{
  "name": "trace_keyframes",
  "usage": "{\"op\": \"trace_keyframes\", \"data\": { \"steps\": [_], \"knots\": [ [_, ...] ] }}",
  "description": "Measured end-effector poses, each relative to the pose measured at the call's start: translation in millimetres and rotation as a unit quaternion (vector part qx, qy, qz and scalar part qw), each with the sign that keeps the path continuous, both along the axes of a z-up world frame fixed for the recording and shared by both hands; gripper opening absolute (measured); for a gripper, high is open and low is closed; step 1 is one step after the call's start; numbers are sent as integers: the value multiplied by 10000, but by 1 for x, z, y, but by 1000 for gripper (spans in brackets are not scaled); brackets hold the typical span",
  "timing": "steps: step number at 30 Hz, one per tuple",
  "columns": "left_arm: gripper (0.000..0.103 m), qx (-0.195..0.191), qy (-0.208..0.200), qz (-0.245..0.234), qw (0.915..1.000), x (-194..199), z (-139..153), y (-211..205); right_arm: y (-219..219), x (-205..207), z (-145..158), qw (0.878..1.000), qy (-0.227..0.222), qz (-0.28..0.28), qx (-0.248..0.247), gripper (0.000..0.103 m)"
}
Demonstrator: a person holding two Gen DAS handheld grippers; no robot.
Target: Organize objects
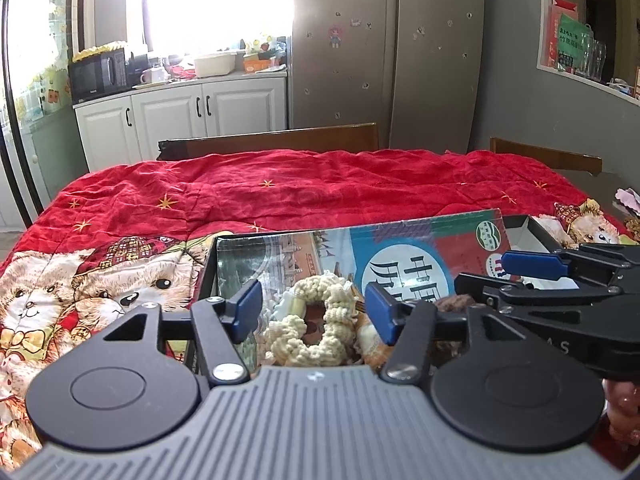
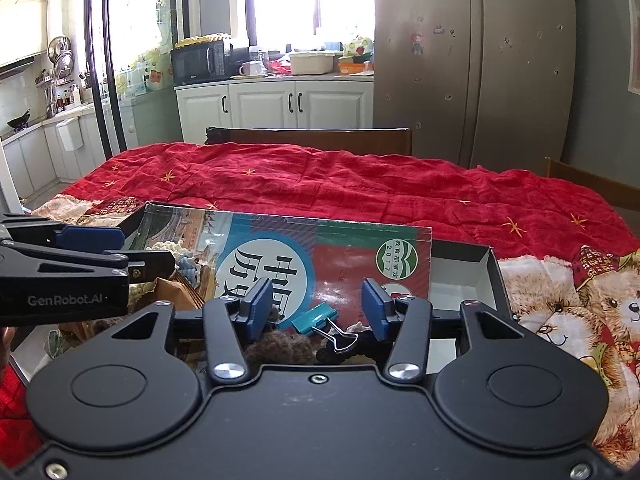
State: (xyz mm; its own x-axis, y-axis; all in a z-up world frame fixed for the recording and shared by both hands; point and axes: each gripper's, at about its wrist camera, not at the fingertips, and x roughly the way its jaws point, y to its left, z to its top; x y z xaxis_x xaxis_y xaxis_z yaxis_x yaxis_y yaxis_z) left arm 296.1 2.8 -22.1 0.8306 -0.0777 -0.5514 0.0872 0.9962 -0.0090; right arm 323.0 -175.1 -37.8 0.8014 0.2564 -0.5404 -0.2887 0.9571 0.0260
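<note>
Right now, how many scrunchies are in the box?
3 visible: cream scrunchie between the left gripper's fingers, brown scrunchie and black scrunchie before the right gripper. Others may be hidden.

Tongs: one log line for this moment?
left tongs open over cream scrunchie | right tongs open over teal binder clip | both in box

Home kitchen: fridge point(image 1: 384, 48), microwave point(image 2: 200, 60), white cabinets point(image 2: 276, 104).
</note>
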Motion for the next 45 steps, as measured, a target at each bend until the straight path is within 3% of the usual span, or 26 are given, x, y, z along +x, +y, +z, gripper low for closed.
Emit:
{"op": "trace_keyframes", "data": {
  "steps": [5,22,29,37,45],
  "knots": [
    [82,-35,-36,43,10000,-5,4,1,-2,-4,4,10000,15,-6,92,52],
    [93,23,-207,169,9996,-40,24,1,-5,-45,30,9998,-149,21,-86,61],
    [103,0,-328,188,9993,-70,38,3,-9,-82,48,9994,-290,-34,-208,69],
    [103,-29,-387,210,9990,-111,53,5,-18,-136,71,9986,-399,-93,-322,80],
    [103,-39,-340,214,9992,-158,52,4,-28,-186,89,9981,-496,-256,-244,83]
  ]
}}
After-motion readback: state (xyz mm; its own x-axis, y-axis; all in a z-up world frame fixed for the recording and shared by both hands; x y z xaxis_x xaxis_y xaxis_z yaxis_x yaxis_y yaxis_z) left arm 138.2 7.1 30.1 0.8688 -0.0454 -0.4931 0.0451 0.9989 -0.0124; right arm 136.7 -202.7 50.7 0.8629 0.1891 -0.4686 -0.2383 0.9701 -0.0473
